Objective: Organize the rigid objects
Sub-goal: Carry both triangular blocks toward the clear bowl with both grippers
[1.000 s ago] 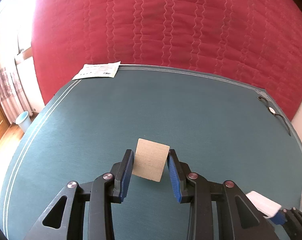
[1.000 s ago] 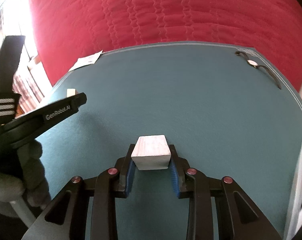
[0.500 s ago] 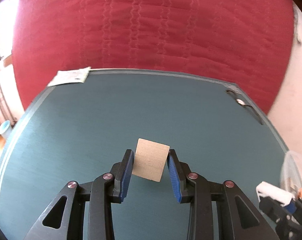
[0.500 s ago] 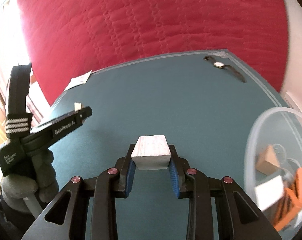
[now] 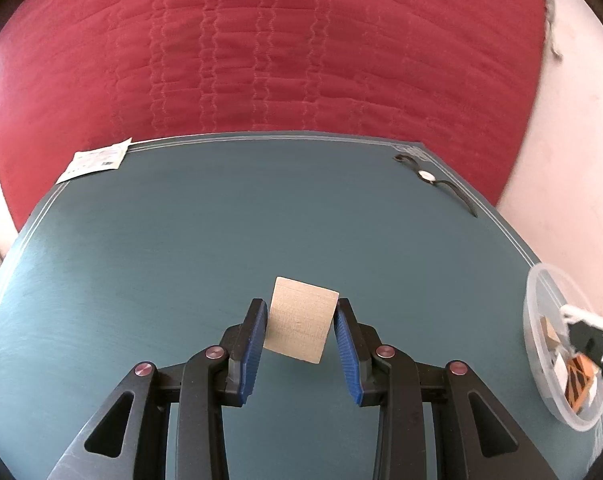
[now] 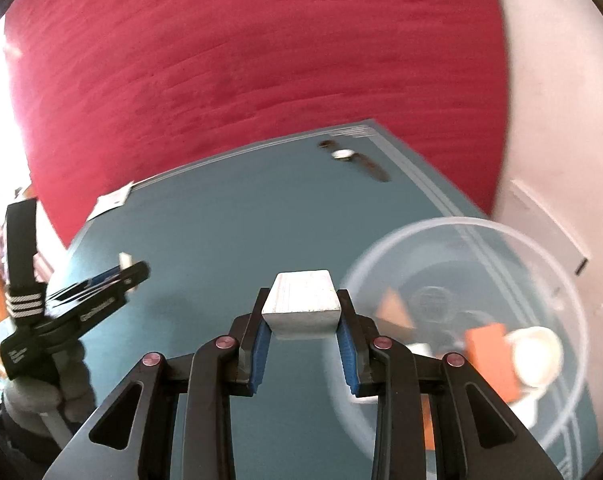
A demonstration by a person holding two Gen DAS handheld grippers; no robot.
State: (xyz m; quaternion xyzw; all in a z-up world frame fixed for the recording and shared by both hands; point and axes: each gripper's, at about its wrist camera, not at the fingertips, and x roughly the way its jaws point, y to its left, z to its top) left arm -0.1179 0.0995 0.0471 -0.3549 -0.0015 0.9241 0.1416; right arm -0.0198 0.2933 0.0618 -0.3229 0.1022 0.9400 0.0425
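At the lower centre of the left wrist view, the left gripper (image 5: pixel 301 330) is closed on a tan wooden block (image 5: pixel 301 330), its blue pads pressing the block's two side faces, with the block tilted slightly and lifted clear of the teal table (image 5: pixel 181 240). At the lower centre of the right wrist view, the right gripper (image 6: pixel 301 320) is closed on a pale wooden block (image 6: pixel 301 300), pads bearing on opposite flat sides near the rear half. A clear plastic bowl (image 6: pixel 573 280) sits at the lower right of that frame, just beside the right gripper, and already contains several orange and white pieces (blurred, so their shapes cannot be told). The left gripper also appears at the left edge of the right wrist view, well apart from the bowl. A wristwatch (image 5: pixel 427 176) lies near the upper right corner of the table, and a paper packet (image 5: pixel 97 160) at the upper left edge. Both blocks are judged light, stiff and not fragile; their smooth faces could slip if gripped across a corner. Hold should be kept on parallel flat faces, square to the pads. The tilted tan block is the likelier to twist on release.
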